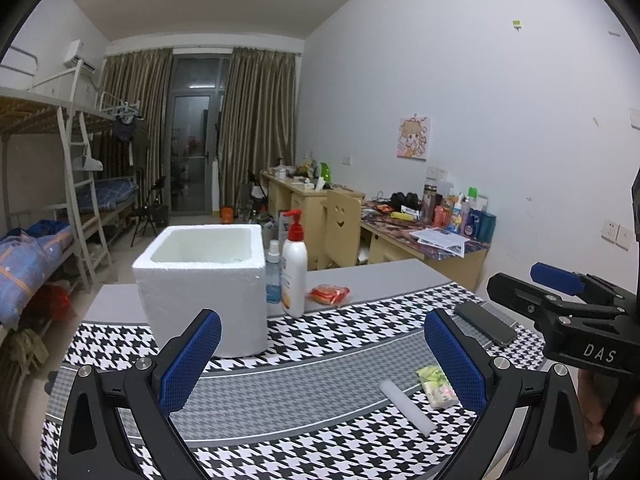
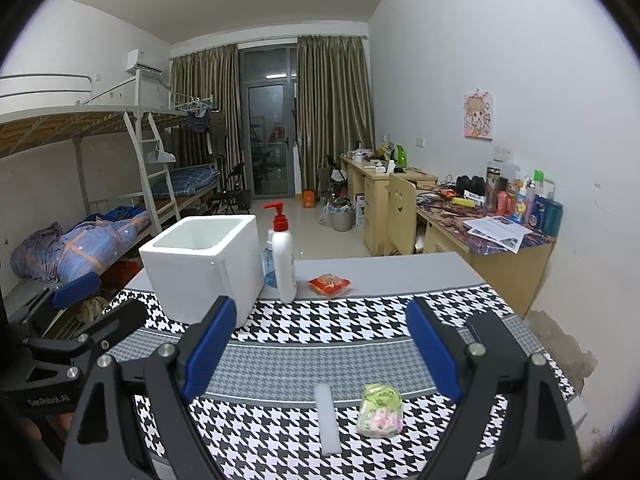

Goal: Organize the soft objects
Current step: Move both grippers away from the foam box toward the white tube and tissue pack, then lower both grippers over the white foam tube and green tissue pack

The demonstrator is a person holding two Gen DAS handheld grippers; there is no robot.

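both grippers, left gripper (image 1: pixel 322 354) and right gripper (image 2: pixel 320 344), hovered spread wide and empty above the green tissue packet (image 2: pixel 379 410) beside the white foam strip (image 2: pixel 327 420).

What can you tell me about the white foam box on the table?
The white foam box looks like thick-walled polystyrene, roughly cubic, with a grainy surface. It stands upright and open-topped, no lid in sight; its visible inside looks empty. It sits on the far left of the houndstooth cloth. A small clear bottle and a pump bottle stand close by its right side; contact is unclear. Neither gripper touches it.
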